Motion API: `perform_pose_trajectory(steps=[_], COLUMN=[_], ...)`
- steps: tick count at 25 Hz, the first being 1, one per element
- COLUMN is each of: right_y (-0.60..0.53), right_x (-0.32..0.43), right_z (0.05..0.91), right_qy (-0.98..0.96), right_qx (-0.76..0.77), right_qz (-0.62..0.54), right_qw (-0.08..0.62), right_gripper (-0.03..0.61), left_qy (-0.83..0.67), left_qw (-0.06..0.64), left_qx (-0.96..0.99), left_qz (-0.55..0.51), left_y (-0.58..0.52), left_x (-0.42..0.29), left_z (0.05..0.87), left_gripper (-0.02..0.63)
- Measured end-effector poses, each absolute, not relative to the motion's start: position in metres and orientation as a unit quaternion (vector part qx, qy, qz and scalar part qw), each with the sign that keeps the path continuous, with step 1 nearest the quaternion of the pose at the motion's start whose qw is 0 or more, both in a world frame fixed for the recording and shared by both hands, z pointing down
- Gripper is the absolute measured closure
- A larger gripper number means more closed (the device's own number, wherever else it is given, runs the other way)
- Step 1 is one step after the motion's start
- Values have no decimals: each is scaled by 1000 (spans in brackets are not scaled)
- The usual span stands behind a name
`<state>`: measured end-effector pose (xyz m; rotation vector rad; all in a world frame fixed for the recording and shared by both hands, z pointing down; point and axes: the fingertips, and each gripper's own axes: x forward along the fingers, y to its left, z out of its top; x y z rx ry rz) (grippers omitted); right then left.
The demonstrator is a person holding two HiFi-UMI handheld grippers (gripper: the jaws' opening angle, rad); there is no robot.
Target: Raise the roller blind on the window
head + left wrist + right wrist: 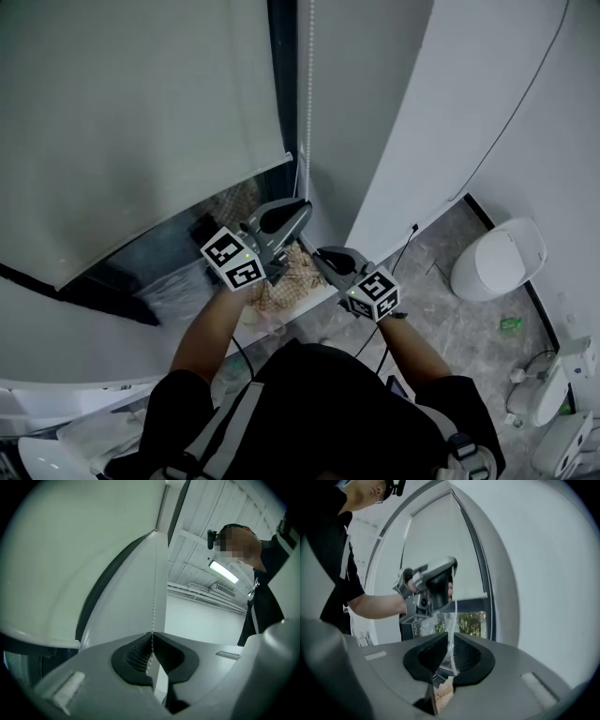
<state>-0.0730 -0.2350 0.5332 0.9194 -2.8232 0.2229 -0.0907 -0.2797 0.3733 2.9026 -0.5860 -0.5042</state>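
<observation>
The pale grey roller blind (pixel 141 112) covers most of the window, and its bottom bar (pixel 187 211) hangs above a dark strip of bare glass. A white bead chain (pixel 309 84) runs down the frame at the blind's right edge. My left gripper (pixel 302 208) is on that chain; in the left gripper view its jaws (pixel 152 637) are shut on the chain (pixel 155 583). My right gripper (pixel 319 253) is just below and to the right. In the right gripper view its jaws (pixel 451 637) stand slightly apart, with the chain (pixel 452 616) passing loosely between them, and the left gripper (pixel 433 585) is above.
A white wall column (pixel 422 112) stands right of the window, with a thin cable (pixel 525 94) curving down it. A white rounded fixture (pixel 497 261) sits on the grey floor at the right. Straw-like debris (pixel 281 272) lies behind the glass below the grippers.
</observation>
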Motion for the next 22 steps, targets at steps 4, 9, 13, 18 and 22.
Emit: perform_pose_trajectory(steps=[4, 9, 13, 18, 22], right_y=[-239, -238, -239, -254, -267], right_x=[-67, -67, -81, -90, -98], right_z=[456, 359, 317, 287, 258], right_qy=[-949, -945, -946, -938, -938], right_qx=[313, 312, 295, 303, 293], right_qz=[26, -33, -59, -58, -42], right_qw=[0, -90, -122, -156, -182], right_gripper=[505, 499, 499, 499, 487], left_qy=[-196, -194, -199, -203, -205], left_qw=[74, 78, 78, 82, 86], left_qx=[962, 961, 960, 960, 958], left_qz=[-174, -178, -178, -173, -181], left_y=[-279, -274, -272, -266, -260], left_x=[-92, -92, -93, -99, -105], left_z=[375, 374, 374, 378, 379], left_gripper=[600, 600, 600, 601, 603])
